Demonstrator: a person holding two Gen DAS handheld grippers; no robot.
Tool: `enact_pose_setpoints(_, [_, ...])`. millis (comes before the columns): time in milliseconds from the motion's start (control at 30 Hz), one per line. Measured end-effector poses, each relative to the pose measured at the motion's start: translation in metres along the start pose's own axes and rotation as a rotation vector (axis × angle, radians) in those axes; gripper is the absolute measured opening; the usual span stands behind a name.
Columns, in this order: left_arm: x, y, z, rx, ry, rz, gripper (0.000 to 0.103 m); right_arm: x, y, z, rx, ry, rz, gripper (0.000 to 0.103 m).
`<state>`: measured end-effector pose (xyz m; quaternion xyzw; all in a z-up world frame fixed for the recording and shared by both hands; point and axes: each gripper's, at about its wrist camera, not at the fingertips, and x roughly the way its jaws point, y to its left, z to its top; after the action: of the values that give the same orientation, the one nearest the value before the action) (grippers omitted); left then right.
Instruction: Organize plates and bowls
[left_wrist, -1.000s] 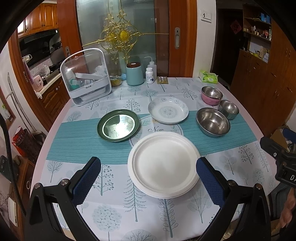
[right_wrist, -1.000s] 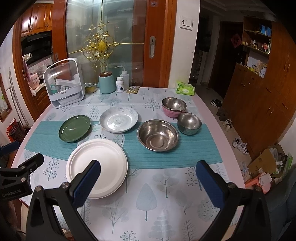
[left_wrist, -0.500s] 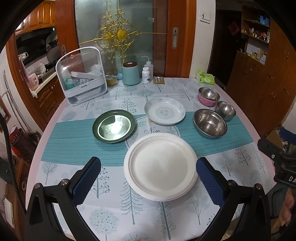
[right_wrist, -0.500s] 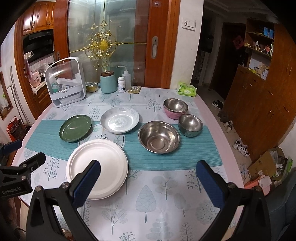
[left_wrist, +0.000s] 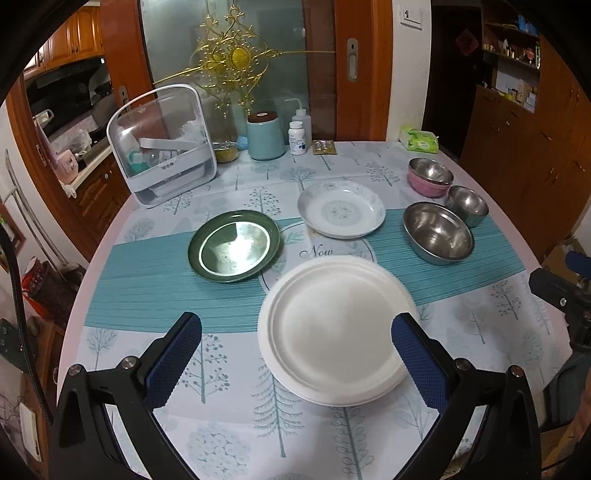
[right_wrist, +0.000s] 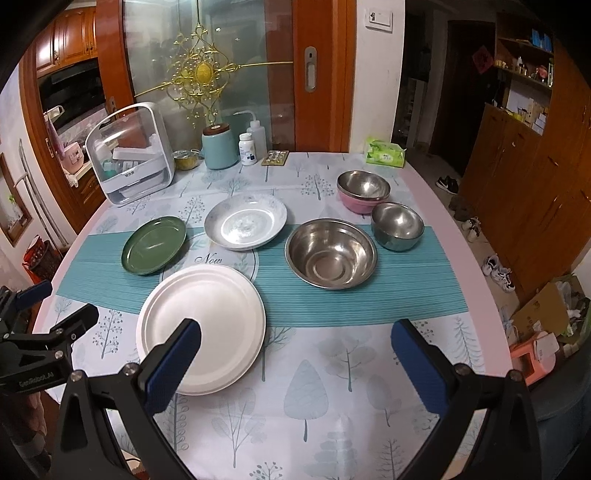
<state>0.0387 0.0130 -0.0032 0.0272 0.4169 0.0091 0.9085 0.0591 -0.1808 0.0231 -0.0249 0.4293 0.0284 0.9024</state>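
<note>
A large white plate (left_wrist: 336, 328) (right_wrist: 201, 328) lies nearest me on the table. Behind it sit a green plate (left_wrist: 233, 245) (right_wrist: 154, 245) and a patterned white dish (left_wrist: 341, 213) (right_wrist: 245, 222). To the right stand a large steel bowl (left_wrist: 437, 232) (right_wrist: 331, 253), a small steel bowl (left_wrist: 466, 205) (right_wrist: 397, 226) and a steel bowl nested in a pink bowl (left_wrist: 429, 177) (right_wrist: 363, 191). My left gripper (left_wrist: 295, 354) is open and empty above the white plate's near side. My right gripper (right_wrist: 295, 354) is open and empty over the tablecloth right of that plate.
At the table's back stand a clear lidded container (left_wrist: 164, 162) (right_wrist: 131, 166), a teal canister (left_wrist: 264, 134) (right_wrist: 219, 146), a pill bottle (left_wrist: 297, 137), a squeeze bottle (right_wrist: 258, 136) and a green tissue pack (left_wrist: 419, 138) (right_wrist: 384, 155). Wooden cabinets stand to the right.
The left gripper has drifted left, so the white plate now sits further right between its fingers. The right gripper has shifted slightly left and forward. Nothing on the table moved.
</note>
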Motion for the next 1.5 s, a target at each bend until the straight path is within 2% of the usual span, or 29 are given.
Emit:
enact_pose_setpoints(167, [0.009,0.006,0.0,0.004,0.02,-0.021,0.101,0.008,0.003,0.0,-0.01,0.014,0.007,0.103])
enact_pose_setpoints(367, [0.031,0.014,-0.003,-0.006,0.07,-0.07,0.094,0.025,0.009,-0.001,-0.017,0.043,0.027,0.103])
enact_pose_setpoints(400, [0.037,0.016,-0.004,-0.01,0.081,-0.079,0.092,0.029,0.01,-0.001,-0.018,0.05,0.032,0.103])
enact_pose_setpoints(500, [0.057,0.023,-0.01,-0.025,0.114,-0.152,0.07,0.043,0.013,-0.002,-0.016,0.077,0.045,0.103])
enact_pose_setpoints(667, [0.092,0.038,-0.023,-0.061,0.162,-0.166,0.07,0.069,0.017,-0.003,-0.011,0.133,0.066,0.097])
enact_pose_setpoints(800, [0.109,0.049,-0.031,-0.057,0.162,-0.164,0.07,0.09,0.02,-0.006,-0.01,0.178,0.079,0.092])
enact_pose_setpoints(900, [0.12,0.056,-0.032,-0.06,0.167,-0.204,0.07,0.107,0.023,-0.008,-0.011,0.207,0.082,0.09])
enact_pose_setpoints(1000, [0.135,0.061,-0.031,-0.073,0.209,-0.226,0.07,0.124,0.024,-0.009,-0.004,0.239,0.095,0.087])
enact_pose_setpoints(1300, [0.17,0.061,-0.032,-0.04,0.285,-0.217,0.069,0.163,0.026,-0.016,0.019,0.317,0.121,0.079])
enact_pose_setpoints(1367, [0.176,0.063,-0.033,-0.046,0.304,-0.217,0.065,0.169,0.025,-0.017,0.026,0.332,0.124,0.077])
enact_pose_setpoints(1433, [0.185,0.064,-0.035,-0.052,0.337,-0.218,0.057,0.176,0.023,-0.018,0.038,0.353,0.132,0.076])
enact_pose_setpoints(1500, [0.19,0.066,-0.037,-0.063,0.358,-0.229,0.054,0.181,0.022,-0.02,0.044,0.368,0.135,0.071])
